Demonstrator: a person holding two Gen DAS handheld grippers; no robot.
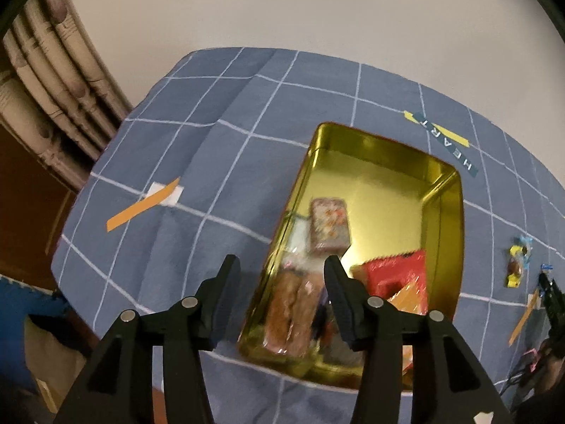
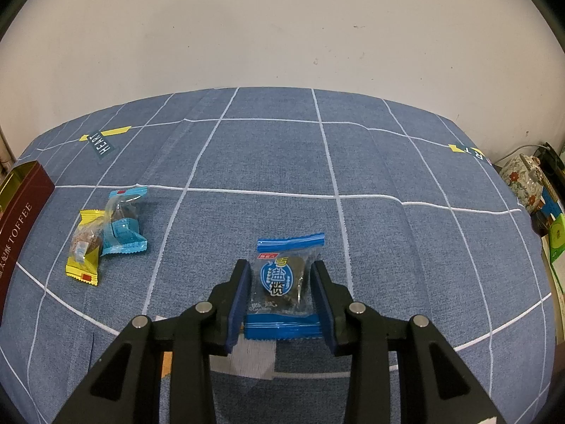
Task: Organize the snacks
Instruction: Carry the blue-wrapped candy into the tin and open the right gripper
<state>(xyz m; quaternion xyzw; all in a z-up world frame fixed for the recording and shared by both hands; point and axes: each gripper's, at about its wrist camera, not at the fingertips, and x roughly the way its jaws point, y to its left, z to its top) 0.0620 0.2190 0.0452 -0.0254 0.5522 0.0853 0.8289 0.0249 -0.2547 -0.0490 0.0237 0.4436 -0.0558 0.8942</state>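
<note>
An open gold tin [image 1: 455, 219] lies on the blue checked cloth; its dark red "TOFFEE" side [image 2: 21, 208] shows at the left edge of the right wrist view. Inside it are a red packet [image 1: 395, 275], a patterned packet [image 1: 330, 224] and a brown one [image 1: 289, 307], all blurred. My left gripper [image 1: 281, 259] hangs open over the tin's near left corner with nothing between its fingers. My right gripper [image 2: 280, 264] is shut on a blue snack packet [image 2: 282, 279] low over the cloth. A yellow packet [image 2: 83, 251] and a light blue packet [image 2: 122, 222] lie together between it and the tin.
Orange tape [image 1: 141, 205] and a "HEART" label [image 2: 100, 145] mark the cloth. A white wall stands behind the table. A curtain [image 1: 53, 88] hangs off the left side. Past the right edge sit a patterned teapot [image 2: 522, 180] and green boxes [image 2: 558, 236].
</note>
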